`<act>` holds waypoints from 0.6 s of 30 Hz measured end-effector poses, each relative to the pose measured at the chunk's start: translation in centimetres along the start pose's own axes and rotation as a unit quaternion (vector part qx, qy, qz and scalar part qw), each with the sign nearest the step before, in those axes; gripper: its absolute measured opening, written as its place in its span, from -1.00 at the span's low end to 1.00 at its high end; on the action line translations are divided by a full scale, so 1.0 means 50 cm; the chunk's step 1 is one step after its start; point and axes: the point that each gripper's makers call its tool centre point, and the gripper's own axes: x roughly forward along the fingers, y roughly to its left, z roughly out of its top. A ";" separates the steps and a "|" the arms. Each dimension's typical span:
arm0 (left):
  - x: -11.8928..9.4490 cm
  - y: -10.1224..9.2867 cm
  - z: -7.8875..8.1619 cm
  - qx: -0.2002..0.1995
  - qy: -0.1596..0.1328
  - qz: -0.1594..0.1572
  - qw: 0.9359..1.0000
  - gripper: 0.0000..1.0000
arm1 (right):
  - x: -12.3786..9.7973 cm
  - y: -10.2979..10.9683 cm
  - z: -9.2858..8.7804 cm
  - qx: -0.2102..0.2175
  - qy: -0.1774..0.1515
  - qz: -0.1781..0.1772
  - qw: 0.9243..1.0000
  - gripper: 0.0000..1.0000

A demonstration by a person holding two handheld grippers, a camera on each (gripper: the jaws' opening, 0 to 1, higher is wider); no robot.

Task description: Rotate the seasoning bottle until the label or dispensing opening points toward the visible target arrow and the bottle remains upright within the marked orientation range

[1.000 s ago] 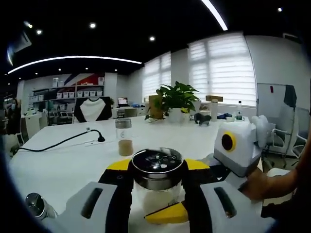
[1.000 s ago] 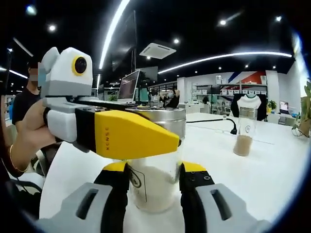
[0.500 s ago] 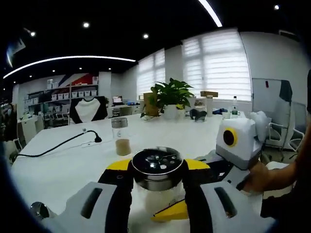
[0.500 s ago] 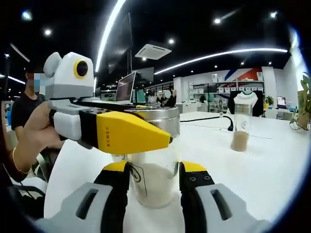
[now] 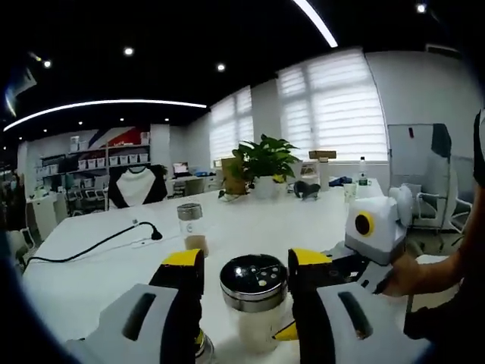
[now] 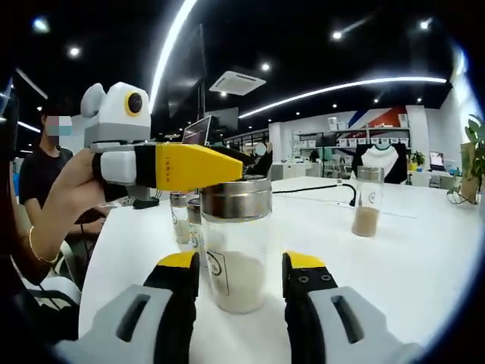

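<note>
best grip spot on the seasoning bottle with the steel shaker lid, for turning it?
Grip the seasoning bottle on its clear glass wall, below the steel lid and about level with the white powder, coming in level from the side. It stands upright on the white table, so opposed jaws can seat on the round body. The right gripper already straddles it.

Both views low, close, crossing at shared seasoning bottle (image 5: 254, 297), table (image 6: 424, 258)

Seasoning bottle (image 6: 236, 246) stands between the right gripper (image 6: 239, 277) fingertips, gaps either side; two small jars (image 6: 184, 220) crowd behind-left.
</note>
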 end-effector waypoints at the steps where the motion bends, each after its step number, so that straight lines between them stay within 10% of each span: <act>1: -0.003 0.002 0.003 0.000 -0.002 0.002 1.000 0.02 | -0.003 -0.001 0.001 0.001 -0.001 -0.001 1.000 -0.13; 18: -0.046 0.056 0.009 0.005 -0.002 0.062 0.998 0.47 | -0.032 -0.006 0.040 -0.001 -0.026 -0.005 1.000 0.01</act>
